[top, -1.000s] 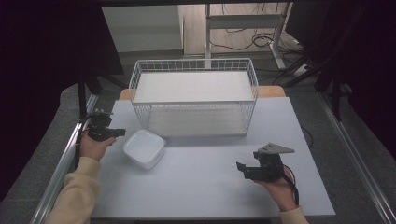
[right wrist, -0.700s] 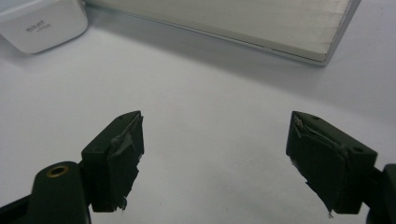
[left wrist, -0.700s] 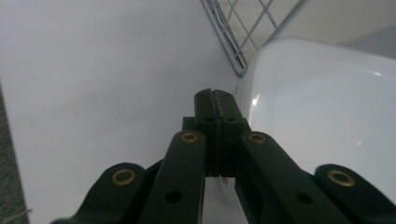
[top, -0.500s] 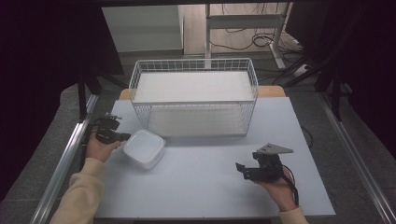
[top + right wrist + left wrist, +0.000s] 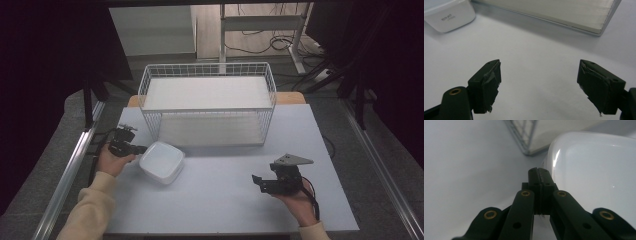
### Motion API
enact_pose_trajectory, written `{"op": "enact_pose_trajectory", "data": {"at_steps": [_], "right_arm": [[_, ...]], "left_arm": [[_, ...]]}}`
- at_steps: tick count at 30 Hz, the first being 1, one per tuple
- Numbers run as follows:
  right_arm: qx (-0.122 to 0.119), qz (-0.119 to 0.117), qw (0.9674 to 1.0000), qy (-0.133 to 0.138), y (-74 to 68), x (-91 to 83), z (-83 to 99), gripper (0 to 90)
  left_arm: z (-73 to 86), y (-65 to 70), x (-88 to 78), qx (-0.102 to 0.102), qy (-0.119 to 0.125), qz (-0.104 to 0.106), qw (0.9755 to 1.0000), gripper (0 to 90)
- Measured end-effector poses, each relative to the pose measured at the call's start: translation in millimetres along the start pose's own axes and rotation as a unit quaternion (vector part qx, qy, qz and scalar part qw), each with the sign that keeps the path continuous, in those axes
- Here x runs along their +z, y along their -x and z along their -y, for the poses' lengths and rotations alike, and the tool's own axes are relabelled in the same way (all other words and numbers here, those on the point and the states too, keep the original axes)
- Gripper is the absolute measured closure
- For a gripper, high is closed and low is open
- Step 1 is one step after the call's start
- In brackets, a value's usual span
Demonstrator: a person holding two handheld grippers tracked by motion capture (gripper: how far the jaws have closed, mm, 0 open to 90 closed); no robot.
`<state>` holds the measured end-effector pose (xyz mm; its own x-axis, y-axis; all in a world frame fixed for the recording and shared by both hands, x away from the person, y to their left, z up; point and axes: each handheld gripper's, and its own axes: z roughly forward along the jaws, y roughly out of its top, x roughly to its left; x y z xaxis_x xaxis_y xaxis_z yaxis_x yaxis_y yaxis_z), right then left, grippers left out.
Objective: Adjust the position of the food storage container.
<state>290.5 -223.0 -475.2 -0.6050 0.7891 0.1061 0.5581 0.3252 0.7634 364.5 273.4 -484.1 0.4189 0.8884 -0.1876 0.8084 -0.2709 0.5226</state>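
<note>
Nudging white dish [image 5: 162, 161] w/ closed left tool [image 5: 141, 149].

Dish sits upside down on counter [image 5: 225, 200], near-left of wire basket [image 5: 207, 102], just in front of its left corner. Left tool: jaws shut, nothing between, tips at dish's left rim [image 5: 554, 160]. Right tool [image 5: 258, 181]: jaws wide open, empty, resting well apart at near right. Best to keep push low & slow along counter so dish slides, doesn't tip; mind basket corner.
</note>
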Motion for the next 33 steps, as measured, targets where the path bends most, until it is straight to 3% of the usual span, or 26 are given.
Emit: {"op": "enact_pose_trajectory", "data": {"at_steps": [11,19,33], "right_arm": [[0.001,-0.002,1.0000,-0.004,-1.2,0.7,0.3,19.0],[-0.002,-0.003,1.0000,-0.006,-2.0,1.5,0.3,19.0],[-0.002,-0.004,0.9999,-0.010,-2.6,2.9,0.9,19.1]], "left_arm": [[-4.3,28.2,9.7,0.025,-0.002,0.031,0.9992,90.0],[-5.9,38.1,13.7,0.023,0.003,0.040,0.9989,90.0],[-12.7,66.0,24.2,0.043,0.004,0.062,0.9972,90.0]]}}
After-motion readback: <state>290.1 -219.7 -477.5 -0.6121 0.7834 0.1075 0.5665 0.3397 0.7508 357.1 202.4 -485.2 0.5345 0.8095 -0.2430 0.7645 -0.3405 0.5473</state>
